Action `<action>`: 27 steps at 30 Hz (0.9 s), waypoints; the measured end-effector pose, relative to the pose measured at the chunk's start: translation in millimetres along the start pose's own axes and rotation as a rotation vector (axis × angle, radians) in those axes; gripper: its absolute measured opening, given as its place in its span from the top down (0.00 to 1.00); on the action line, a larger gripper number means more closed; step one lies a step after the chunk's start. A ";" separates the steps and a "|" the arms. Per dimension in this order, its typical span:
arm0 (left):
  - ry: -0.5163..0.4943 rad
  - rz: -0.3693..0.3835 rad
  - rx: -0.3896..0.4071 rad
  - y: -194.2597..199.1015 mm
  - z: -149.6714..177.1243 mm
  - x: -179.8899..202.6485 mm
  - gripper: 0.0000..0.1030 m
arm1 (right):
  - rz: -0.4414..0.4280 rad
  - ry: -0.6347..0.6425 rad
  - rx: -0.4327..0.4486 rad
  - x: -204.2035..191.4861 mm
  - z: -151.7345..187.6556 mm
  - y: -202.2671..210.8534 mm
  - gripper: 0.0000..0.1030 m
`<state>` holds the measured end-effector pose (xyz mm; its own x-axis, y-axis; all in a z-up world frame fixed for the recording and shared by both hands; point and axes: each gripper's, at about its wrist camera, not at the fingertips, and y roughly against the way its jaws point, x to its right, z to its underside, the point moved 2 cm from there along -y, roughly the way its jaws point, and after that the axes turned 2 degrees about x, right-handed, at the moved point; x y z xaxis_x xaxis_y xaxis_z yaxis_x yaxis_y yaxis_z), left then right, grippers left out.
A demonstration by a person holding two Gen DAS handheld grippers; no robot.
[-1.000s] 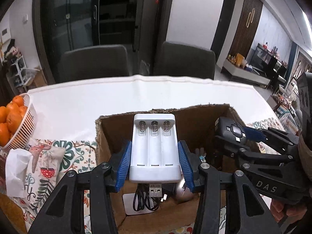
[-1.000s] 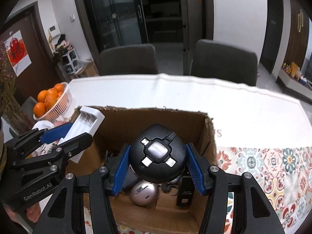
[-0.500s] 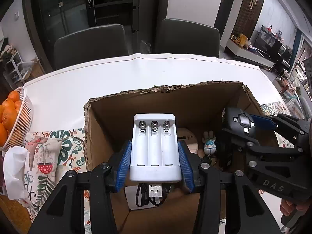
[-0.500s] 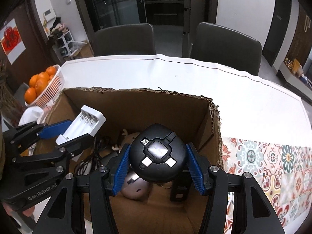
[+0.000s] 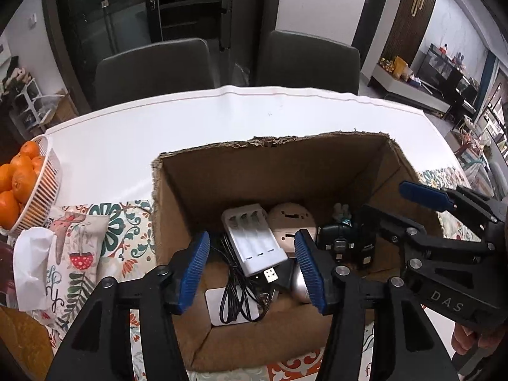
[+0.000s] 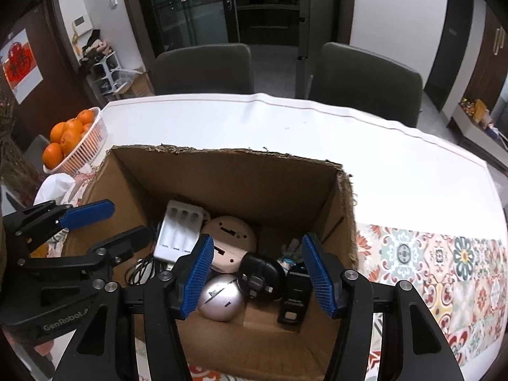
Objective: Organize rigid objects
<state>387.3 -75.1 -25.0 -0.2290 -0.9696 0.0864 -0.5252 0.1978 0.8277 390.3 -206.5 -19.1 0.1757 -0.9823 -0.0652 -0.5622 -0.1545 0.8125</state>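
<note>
An open cardboard box (image 5: 177, 209) (image 6: 346, 222) stands on the table. Inside lie a white battery charger (image 5: 252, 241) (image 6: 179, 235), a round black adapter (image 6: 262, 276) (image 5: 338, 241), a silver mouse (image 6: 220, 298), a beige round device (image 6: 230, 238), black cables (image 5: 238, 289) and a small black box (image 6: 295, 295). My left gripper (image 5: 254, 273) is open and empty above the box, over the charger. My right gripper (image 6: 257, 273) is open and empty above the box, over the black adapter.
A white basket of oranges (image 5: 19, 184) (image 6: 73, 139) sits at the left on the white table (image 5: 127, 139). A patterned cloth (image 6: 444, 270) covers the near side. A crumpled tissue (image 5: 30, 263) lies beside the box. Two grey chairs (image 6: 203, 66) stand behind the table.
Both grippers opened over the box. The white charger dropped from my left gripper and the black adapter from my right gripper; both now lie inside the box.
</note>
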 end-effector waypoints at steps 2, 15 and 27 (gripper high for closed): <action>0.003 -0.001 0.008 5.3 1.8 0.2 0.45 | 0.010 -0.007 0.014 -1.8 3.1 7.5 0.43; -0.008 -0.029 0.107 65.3 32.6 8.2 0.43 | 0.059 -0.050 0.114 -10.0 31.8 66.4 0.43; -0.047 -0.073 0.254 135.5 72.4 24.8 0.36 | 0.098 -0.100 0.260 -15.8 73.8 140.5 0.39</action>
<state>251.1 -61.9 49.1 -0.2176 -0.9760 0.0003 -0.7290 0.1628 0.6649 248.9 -220.4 53.4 0.0372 -0.9974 -0.0614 -0.7628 -0.0680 0.6431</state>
